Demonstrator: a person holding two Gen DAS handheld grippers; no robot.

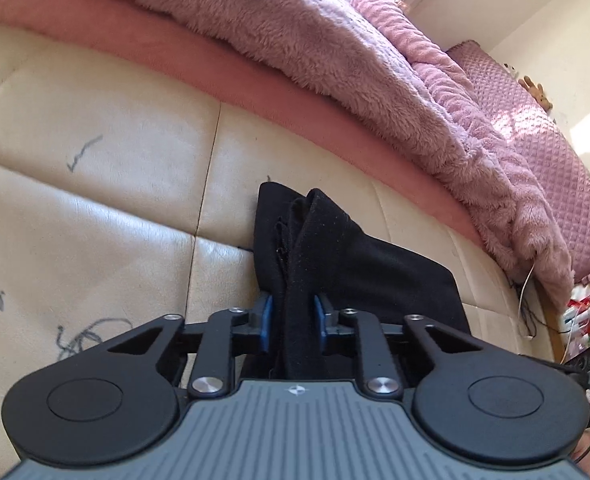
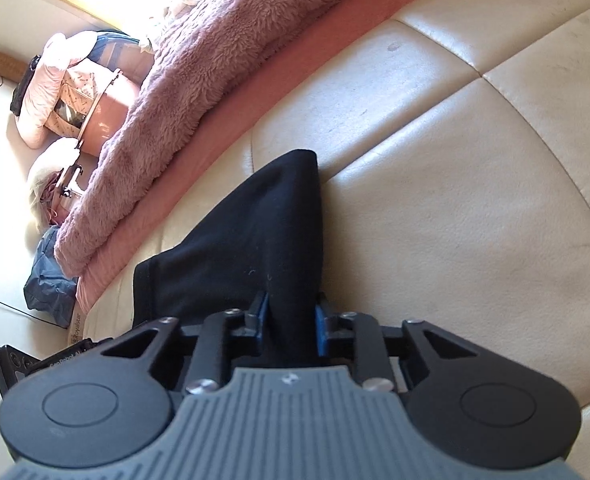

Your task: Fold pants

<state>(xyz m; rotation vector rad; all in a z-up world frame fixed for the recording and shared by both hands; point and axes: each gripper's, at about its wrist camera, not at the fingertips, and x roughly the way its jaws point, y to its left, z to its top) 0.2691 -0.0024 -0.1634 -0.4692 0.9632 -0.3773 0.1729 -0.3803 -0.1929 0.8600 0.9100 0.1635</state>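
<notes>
Both tongs angled downward | left tongs (image 1: 293, 320) clamped on pants (image 1: 327, 248) | right tongs (image 2: 291, 322) clamped on pants (image 2: 255, 240)

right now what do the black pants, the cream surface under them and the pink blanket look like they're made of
Black pants: soft matte knit, maybe fleece; lint specks show, and it bunches thickly.
Cream panelled surface: leather or faux leather; slight sheen, stitched seams, fine creases, pen marks.
Pink fluffy blanket: plush, long-pile fleece; shaggy tufted fibres.
</notes>
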